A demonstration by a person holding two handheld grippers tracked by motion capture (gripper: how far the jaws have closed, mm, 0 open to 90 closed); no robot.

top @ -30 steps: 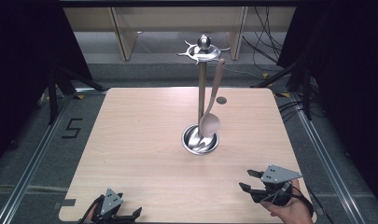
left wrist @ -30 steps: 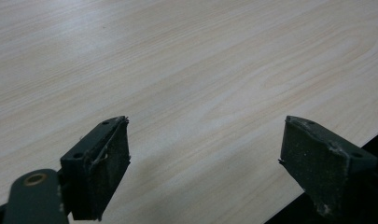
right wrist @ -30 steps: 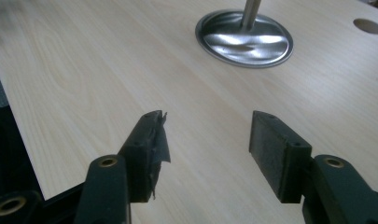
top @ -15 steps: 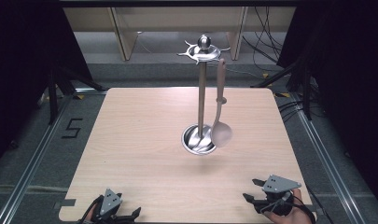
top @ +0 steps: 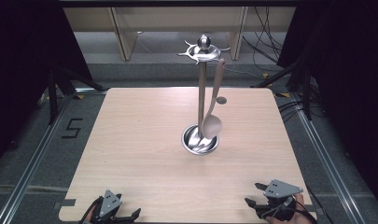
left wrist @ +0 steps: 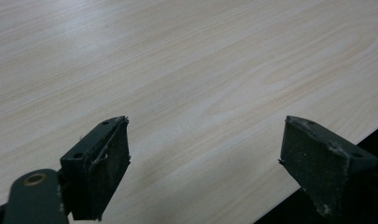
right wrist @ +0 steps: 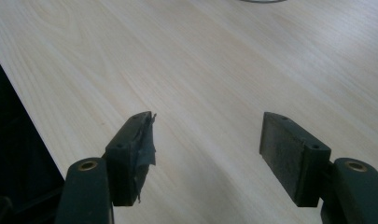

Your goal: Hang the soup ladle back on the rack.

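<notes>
Grippers sit at the near edge of the desk (top: pixel 144 140), one by each near corner. At the near left corner the left gripper (top: pixel 115 215) rests low over the wood, its jaws spread wide with nothing between them; the left gripper view shows bare pale grain between the two black pads (left wrist: pixel 107 172) and the desk edge cutting across at the lower right.

Toward the middle of the desk, a little nearer the far edge, stands the metal utensil stand (top: pixel 203 93): a round dished base, an upright post and a hooked crown on top. A wooden spoon (top: pixel 213 114) hangs from one hook on the right side of the crown, its bowl hanging just above the base and beside the post. A small round hole (top: pixel 221 100) in the desk lies just right of the post.

At the near right corner the right gripper (top: pixel 263 207) is held in a hand (top: pixel 296 212). Its jaws have just been opening and stand apart with nothing between them, as the right gripper view shows, with bare wood between its pads (right wrist: pixel 133 154).

My judgement: the spoon looks hung and the hands are parking. To finish well, keep both grippers low, clear of the stand, and let the hanging spoon settle without nudging the desk or the post.
</notes>
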